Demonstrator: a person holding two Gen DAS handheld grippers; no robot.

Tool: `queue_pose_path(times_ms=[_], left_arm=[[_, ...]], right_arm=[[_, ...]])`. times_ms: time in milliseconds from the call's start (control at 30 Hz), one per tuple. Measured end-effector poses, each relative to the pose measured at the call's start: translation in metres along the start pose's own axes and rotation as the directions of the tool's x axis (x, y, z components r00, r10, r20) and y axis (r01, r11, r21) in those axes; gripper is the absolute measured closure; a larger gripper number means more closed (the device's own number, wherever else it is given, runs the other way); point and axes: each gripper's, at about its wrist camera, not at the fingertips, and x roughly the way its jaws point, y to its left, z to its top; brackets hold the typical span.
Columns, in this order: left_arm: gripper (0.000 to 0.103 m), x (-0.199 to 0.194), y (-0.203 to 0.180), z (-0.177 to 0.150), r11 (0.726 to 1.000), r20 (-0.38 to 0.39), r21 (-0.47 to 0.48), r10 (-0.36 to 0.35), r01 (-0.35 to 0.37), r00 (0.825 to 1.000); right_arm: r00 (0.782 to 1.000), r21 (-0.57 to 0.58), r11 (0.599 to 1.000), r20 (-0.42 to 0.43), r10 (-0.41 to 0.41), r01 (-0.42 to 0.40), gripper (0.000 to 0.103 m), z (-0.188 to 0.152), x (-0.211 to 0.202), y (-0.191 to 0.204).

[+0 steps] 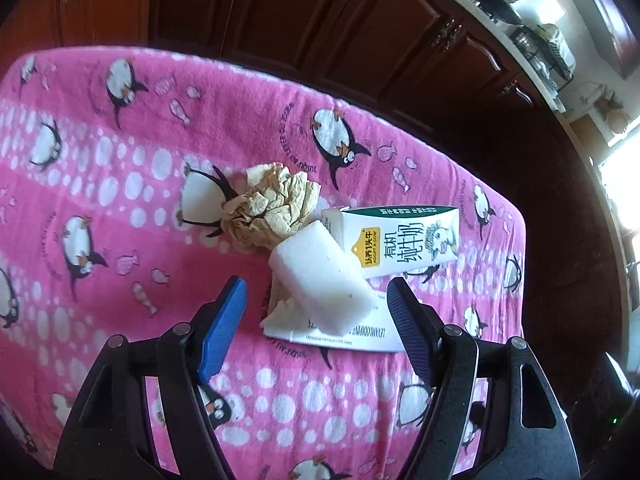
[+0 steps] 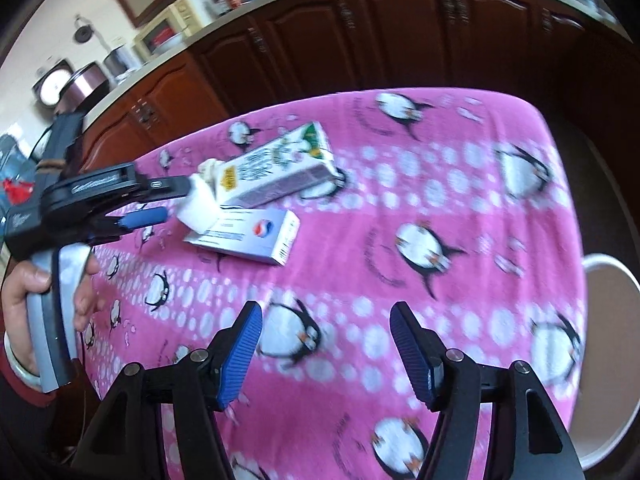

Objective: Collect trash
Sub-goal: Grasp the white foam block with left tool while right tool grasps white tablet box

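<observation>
While both jaws stand apart with nothing between them, the left hand-held gripper (image 1: pixel 316 312) hovers low over the pink penguin-print cloth (image 1: pixel 120 200) on the counter, and the trash heap sits right at its mouth. Nearest, just past the blue pads toward 12 o'clock, a white foam block (image 1: pixel 320 276) lies across a flat printed carton (image 1: pixel 344 336); the block's long axis runs from about 11 o'clock to 5 o'clock, so it lies aslant to the jaws rather than square between them. Touching the block's far end at 11 o'clock is a crumpled brown paper wad (image 1: pixel 272 204), and at 1 o'clock a milk carton (image 1: pixel 400 240) lies on its side, its long axis running roughly 3 to 9 o'clock. From the right wrist view, the right hand-held gripper (image 2: pixel 326 348), also open and empty, hangs over bare cloth, with the same heap well apart at about 11 o'clock; a white bin's rim (image 2: pixel 608 276) shows off the counter's edge at 3 o'clock. My judgement is that the left is the nearer one and that a slight wrist roll would square its pads to the foam block.
</observation>
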Motion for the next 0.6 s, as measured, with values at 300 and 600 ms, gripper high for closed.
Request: queue_pose_path(times_ms=[300,600], left_arm=[[0.074,0.001,0.009,0.009,0.997,-0.009,0.072,0.039,-0.038,0.999],[0.076,-0.043,0.025,-0.007,0.988,0.011,0.152,0.027,-0.028,1.0]], right_arm=[[0.999,-0.017,1.0,0.031,-0.019,0.019,0.039,0.037,0.035,0.01],[0.999,0.078,0.996,-0.026,-0.046,0.047,0.039,0.07,0.087,0.003]])
